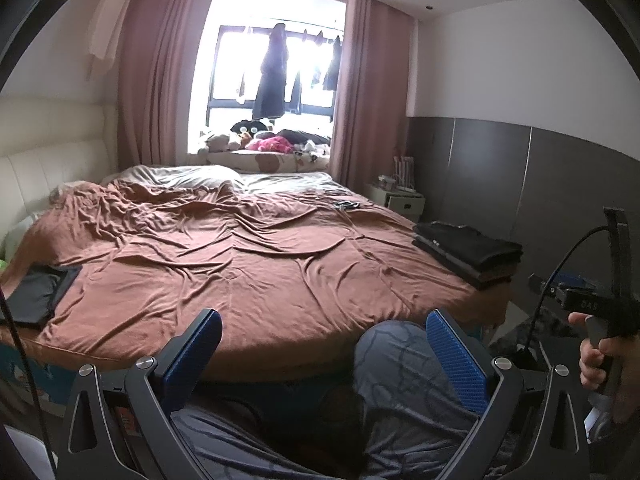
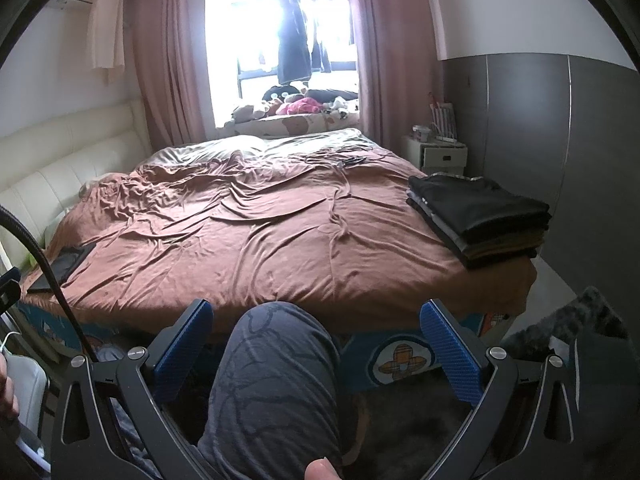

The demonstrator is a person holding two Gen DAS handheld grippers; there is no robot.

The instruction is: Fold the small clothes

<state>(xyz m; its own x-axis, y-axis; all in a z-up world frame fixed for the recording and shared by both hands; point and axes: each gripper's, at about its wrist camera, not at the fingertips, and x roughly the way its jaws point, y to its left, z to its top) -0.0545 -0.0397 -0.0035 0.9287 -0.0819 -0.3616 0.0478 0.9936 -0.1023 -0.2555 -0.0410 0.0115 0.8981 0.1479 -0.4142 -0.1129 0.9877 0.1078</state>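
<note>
A stack of folded dark clothes (image 1: 468,250) sits on the right corner of the bed; it also shows in the right wrist view (image 2: 480,212). A flat dark grey garment (image 1: 36,292) lies on the bed's left edge, also in the right wrist view (image 2: 64,264). My left gripper (image 1: 320,344) is open and empty, held low in front of the bed above the person's knee (image 1: 404,364). My right gripper (image 2: 316,336) is open and empty, also low in front of the bed over a knee (image 2: 276,360). The right gripper's body shows at the right of the left wrist view (image 1: 588,304).
The bed has a wrinkled brown sheet (image 1: 240,252) and a cream headboard (image 1: 44,160) on the left. A small dark item (image 1: 346,205) lies far on the bed. A white nightstand (image 2: 440,152) and grey wall panels (image 2: 560,128) are on the right. Plush toys (image 1: 260,140) sit by the window.
</note>
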